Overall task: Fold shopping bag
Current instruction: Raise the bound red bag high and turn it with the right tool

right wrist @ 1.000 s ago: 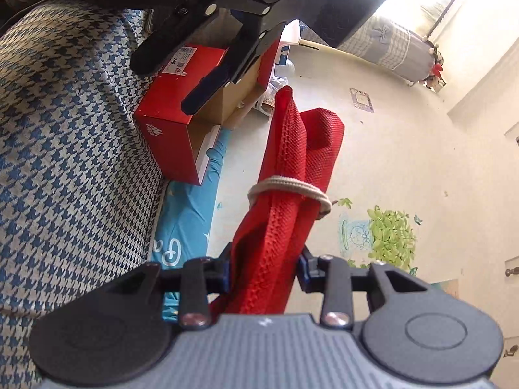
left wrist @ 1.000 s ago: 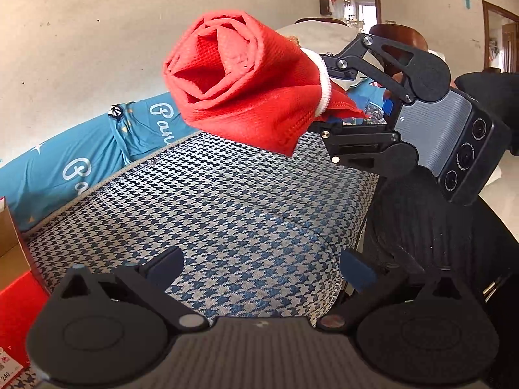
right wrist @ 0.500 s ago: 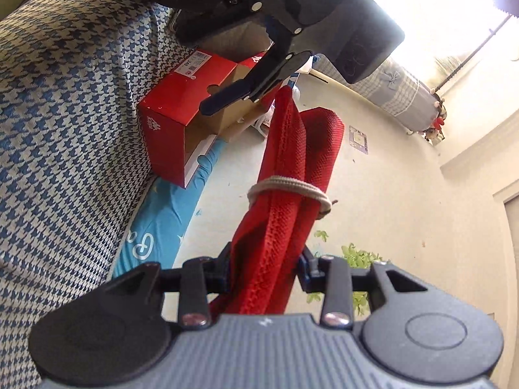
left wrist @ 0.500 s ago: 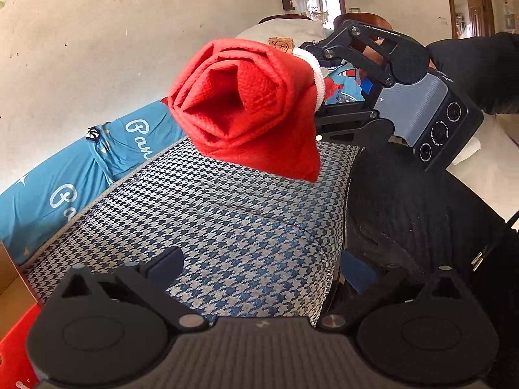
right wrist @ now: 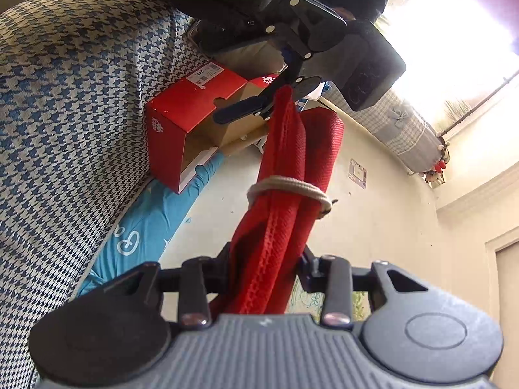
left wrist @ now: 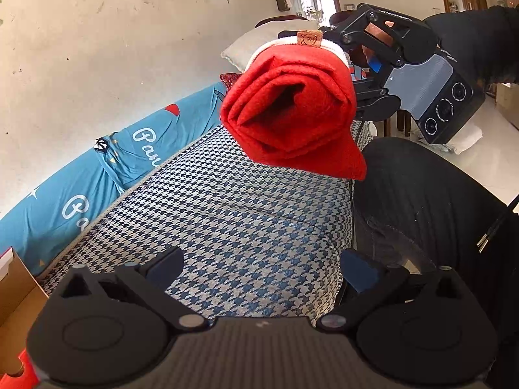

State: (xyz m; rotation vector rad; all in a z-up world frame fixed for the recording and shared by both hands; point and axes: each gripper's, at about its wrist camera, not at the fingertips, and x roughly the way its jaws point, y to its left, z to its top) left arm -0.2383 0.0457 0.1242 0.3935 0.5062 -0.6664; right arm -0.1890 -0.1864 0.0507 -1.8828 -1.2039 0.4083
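Left wrist view
Left gripper: its jaws are standing spread wide, with nothing between them, and it is hovering over the houndstooth cover.
Shopping bag: the red mesh bag is hanging in the air above the cover as a rolled bundle, its open spiral end facing the camera, and a white cord is circling its far end.
Right gripper: it is reaching in from the right behind the roll; the bag is hiding its fingertips.
Sleeve: a dark sleeve is showing behind that gripper.

Right wrist view
Right gripper: its jaws are pinching the near end of the shopping bag, pads pressing on the fabric from both sides.
Cord: it is wrapping the roll midway along its length.
Left gripper: one finger is showing just beside the bag's far tip; contact cannot be told.
Red box: it is lying open on the cover.
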